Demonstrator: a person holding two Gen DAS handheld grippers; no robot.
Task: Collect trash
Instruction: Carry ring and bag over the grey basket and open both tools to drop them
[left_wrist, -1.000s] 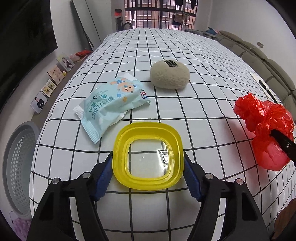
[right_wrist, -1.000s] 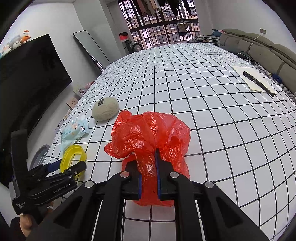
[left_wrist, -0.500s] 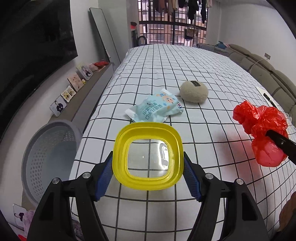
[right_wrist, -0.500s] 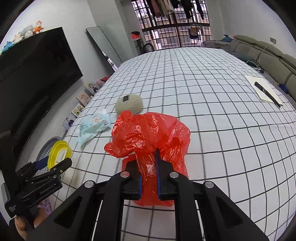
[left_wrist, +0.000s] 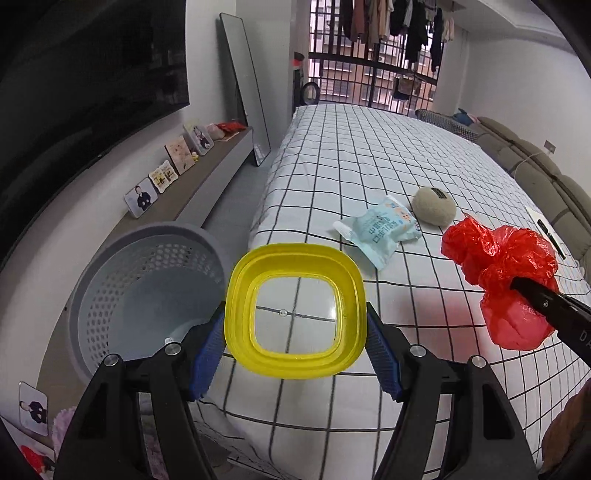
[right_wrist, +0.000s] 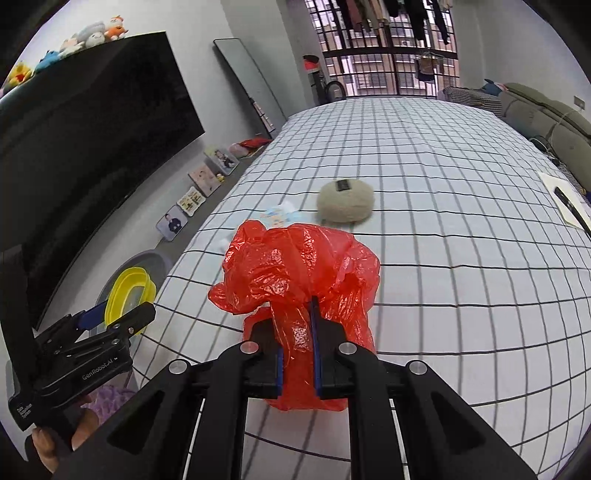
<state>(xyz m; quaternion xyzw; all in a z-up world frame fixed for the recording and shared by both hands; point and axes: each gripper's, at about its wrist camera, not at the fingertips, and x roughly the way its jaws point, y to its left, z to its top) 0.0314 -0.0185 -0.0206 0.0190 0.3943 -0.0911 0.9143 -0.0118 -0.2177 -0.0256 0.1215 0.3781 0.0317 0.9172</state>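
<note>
A bed (left_wrist: 369, 166) with a white sheet checked in black lines fills the room's middle. At the far end a barred window (left_wrist: 369, 74) lets in daylight, with clothes (left_wrist: 388, 22) hanging above it. On the left wall hangs a large dark television (right_wrist: 92, 140), with soft toys (right_wrist: 92, 33) along its top. Below it runs a low grey shelf (left_wrist: 207, 184) lined with small pictures (left_wrist: 162, 175). A tall mirror (left_wrist: 243, 85) leans against the far left wall. A padded headboard (left_wrist: 546, 184) lines the right.

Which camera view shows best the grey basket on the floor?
The left wrist view: the grey basket shows its perforated wall and its inside beside the bed. In the right wrist view only part of its rim shows, behind the yellow lid.
</note>
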